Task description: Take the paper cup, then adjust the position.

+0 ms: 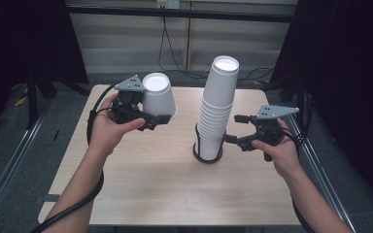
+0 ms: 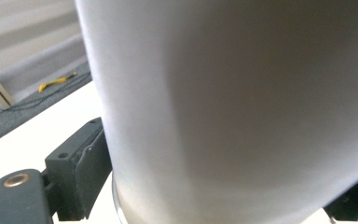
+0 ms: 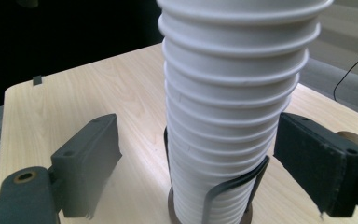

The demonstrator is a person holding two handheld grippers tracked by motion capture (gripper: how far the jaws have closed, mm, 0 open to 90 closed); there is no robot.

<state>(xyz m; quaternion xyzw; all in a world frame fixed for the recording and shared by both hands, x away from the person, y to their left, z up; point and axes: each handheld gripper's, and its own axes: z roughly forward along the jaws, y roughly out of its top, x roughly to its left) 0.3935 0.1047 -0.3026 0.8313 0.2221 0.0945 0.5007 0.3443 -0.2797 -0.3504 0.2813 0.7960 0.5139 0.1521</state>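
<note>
From the high view, my left hand (image 1: 108, 127) was raised over the near-left part of the pale wooden table (image 1: 141, 189), wrist bent inward, carrying my left gripper (image 1: 161, 119) level and pointed toward the middle. Its jaws were clamped on one white paper cup (image 1: 158, 95), turned upside down, base up, the rim sitting just past my fingertips. My right hand (image 1: 281, 150) sat lower on the other side, its forearm coming up from the bottom edge, with my right gripper (image 1: 235, 129) aimed left at the one tall stack of white paper cups (image 1: 217, 109). That stack stood upside down in a dark round holder (image 1: 207, 156) directly in front of those jaws and leaned slightly to the right at the top.

In the left gripper view, the single cup's white wall (image 2: 233, 112) stood right between my jaws, with the one pad (image 2: 89, 156) I could see pressed against its side near the rim.

In the right gripper view, my right gripper (image 3: 196, 158) stood wide, one pad (image 3: 91, 158) on either side of the stack (image 3: 228, 93) and clear of it. I counted roughly a dozen rims there, though the top was cut off. A dark upright strip (image 3: 233, 186) of the holder curved up against the lowest cups.
</note>
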